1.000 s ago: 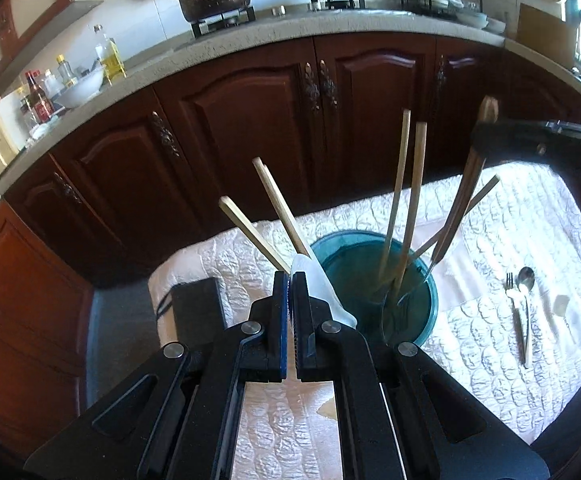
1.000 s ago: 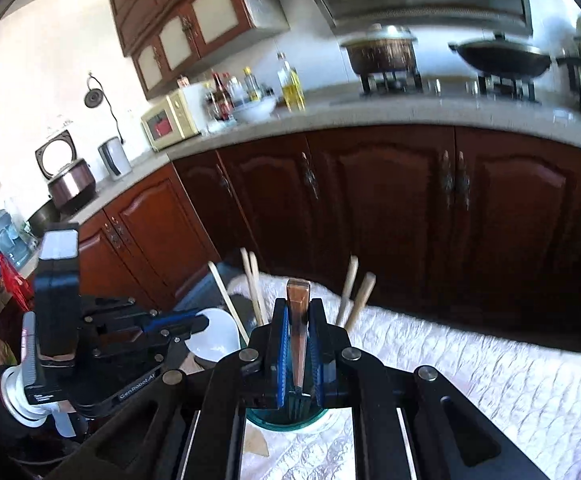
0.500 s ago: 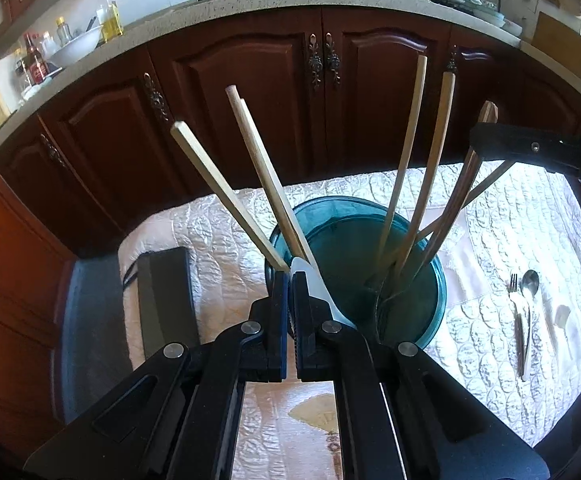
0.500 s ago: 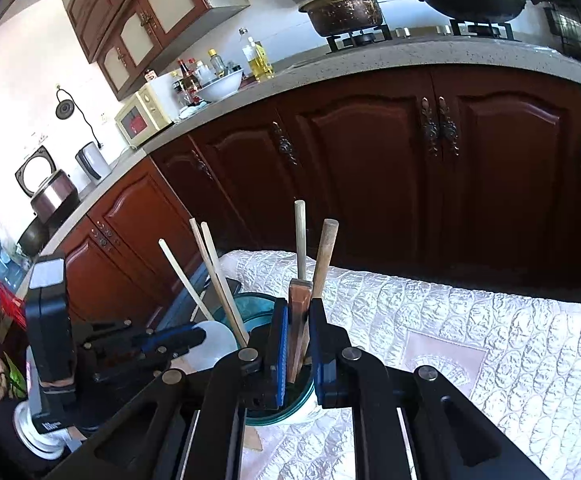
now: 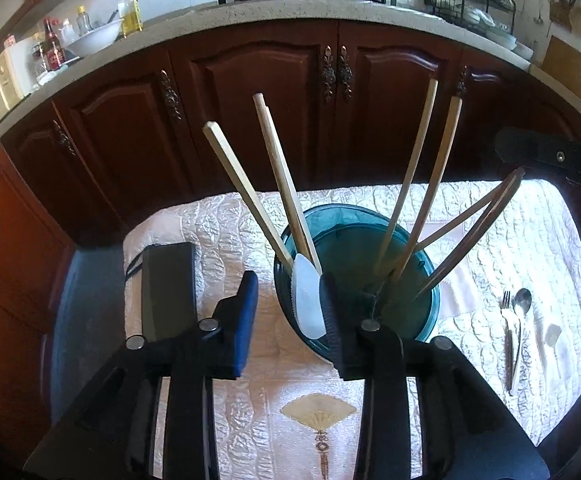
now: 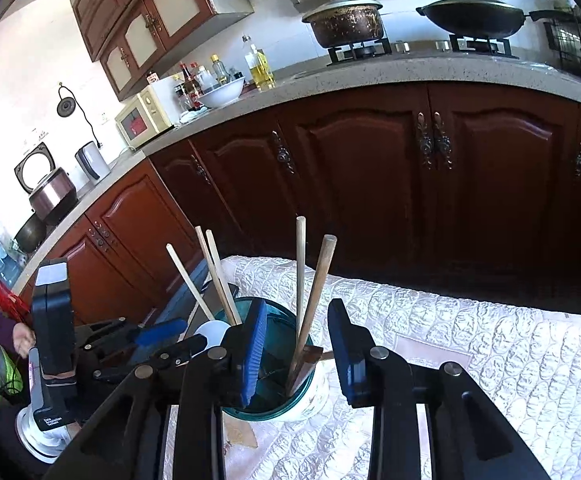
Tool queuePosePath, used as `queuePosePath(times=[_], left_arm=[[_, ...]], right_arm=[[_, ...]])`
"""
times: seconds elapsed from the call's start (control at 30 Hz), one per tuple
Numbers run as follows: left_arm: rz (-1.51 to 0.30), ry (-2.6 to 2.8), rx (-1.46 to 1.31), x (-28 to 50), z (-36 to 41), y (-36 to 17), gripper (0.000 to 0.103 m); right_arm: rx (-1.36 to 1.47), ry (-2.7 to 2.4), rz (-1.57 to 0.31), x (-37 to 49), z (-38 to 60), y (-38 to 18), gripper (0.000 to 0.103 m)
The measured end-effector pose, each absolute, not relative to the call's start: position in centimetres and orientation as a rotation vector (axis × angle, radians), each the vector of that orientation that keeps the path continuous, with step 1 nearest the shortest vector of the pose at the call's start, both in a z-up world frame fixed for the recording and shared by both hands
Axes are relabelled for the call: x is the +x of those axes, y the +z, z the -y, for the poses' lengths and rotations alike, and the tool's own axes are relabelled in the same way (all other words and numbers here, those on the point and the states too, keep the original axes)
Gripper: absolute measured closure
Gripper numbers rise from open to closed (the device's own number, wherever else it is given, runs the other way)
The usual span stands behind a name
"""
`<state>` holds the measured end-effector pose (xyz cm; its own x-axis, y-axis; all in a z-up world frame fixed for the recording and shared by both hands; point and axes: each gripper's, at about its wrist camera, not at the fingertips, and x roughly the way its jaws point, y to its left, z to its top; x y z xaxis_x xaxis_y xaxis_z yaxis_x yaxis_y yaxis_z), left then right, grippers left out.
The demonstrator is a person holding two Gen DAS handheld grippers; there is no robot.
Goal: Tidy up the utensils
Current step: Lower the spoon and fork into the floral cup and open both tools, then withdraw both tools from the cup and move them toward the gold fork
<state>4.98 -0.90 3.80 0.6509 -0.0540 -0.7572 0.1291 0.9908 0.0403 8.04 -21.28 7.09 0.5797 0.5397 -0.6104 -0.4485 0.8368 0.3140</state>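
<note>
Both sets of jaws stand apart, each having just been opening. Left gripper (image 5: 288, 300): a white plastic spoon (image 5: 308, 304) stands between its fingers, leaning against the inner face of the right-hand finger, clear of the left-hand one; spoon's bowl end up, its lower part down inside the teal cup (image 5: 426, 280). Right gripper (image 6: 296, 344): a dark brown wooden handle (image 6: 308, 360) sits low between its fingers, inside the cup (image 6: 250, 410), neither pad touching it. Cup stands upright on a white quilted cloth (image 5: 226, 224) spread over the worktop, just ahead of both grippers. Wooden chopsticks (image 5: 246, 192) fan out of the cup: three lean toward the left side in the left wrist view, two (image 5: 422, 176) lean up and right, and two darker, thinner sticks (image 5: 478, 224) lean far to the right. From the right wrist view the left gripper (image 6: 162, 332) shows at the cup's left side, with a hand (image 6: 22, 340) and a purple sleeve behind it. On the cloth well to the right of the cup lie a metal fork (image 5: 508, 328) and a metal spoon (image 5: 522, 312), side by side, touching or nearly so; a small pale object lies just beyond them, too small to identify. A flat black case (image 5: 168, 284) lies on the cloth to the left of the cup. Dark red-brown cabinet doors (image 5: 258, 92) run behind the worktop under a speckled grey counter carrying a pot (image 6: 346, 20), a wok (image 6: 474, 16) and bottles.
</note>
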Motion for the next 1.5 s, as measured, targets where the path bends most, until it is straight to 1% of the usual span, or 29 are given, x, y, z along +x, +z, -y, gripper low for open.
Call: queuePosePath(times=[0.07,0.23,0.4,0.9,1.2,1.5], left_arm=[[-0.849,-0.098,0.087,4.7,0.8,4.1,0.068],[-0.811,-0.072,0.066,3.8,0.4,5.1,0.055],[-0.784,-0.052,0.048,3.0,0.2,5.8,0.051],[-0.761,-0.050,0.026,0.5,1.1,5.9,0.049],[-0.757,-0.074,0.025,-0.6,2.4,5.8,0.049],[-0.772,-0.139,0.001,-1.4,5.2,5.2,0.049]], right_arm=[[0.144,0.575,-0.752,7.7,21.7,7.3,0.071],[0.139,0.581,-0.740,6.3,22.1,7.8,0.070],[0.105,0.572,-0.737,5.1,21.5,7.7,0.067],[0.045,0.537,-0.744,2.2,22.0,6.9,0.065],[0.016,0.502,-0.746,0.8,23.7,6.5,0.064],[0.013,0.430,-0.776,-0.3,27.0,4.9,0.063]])
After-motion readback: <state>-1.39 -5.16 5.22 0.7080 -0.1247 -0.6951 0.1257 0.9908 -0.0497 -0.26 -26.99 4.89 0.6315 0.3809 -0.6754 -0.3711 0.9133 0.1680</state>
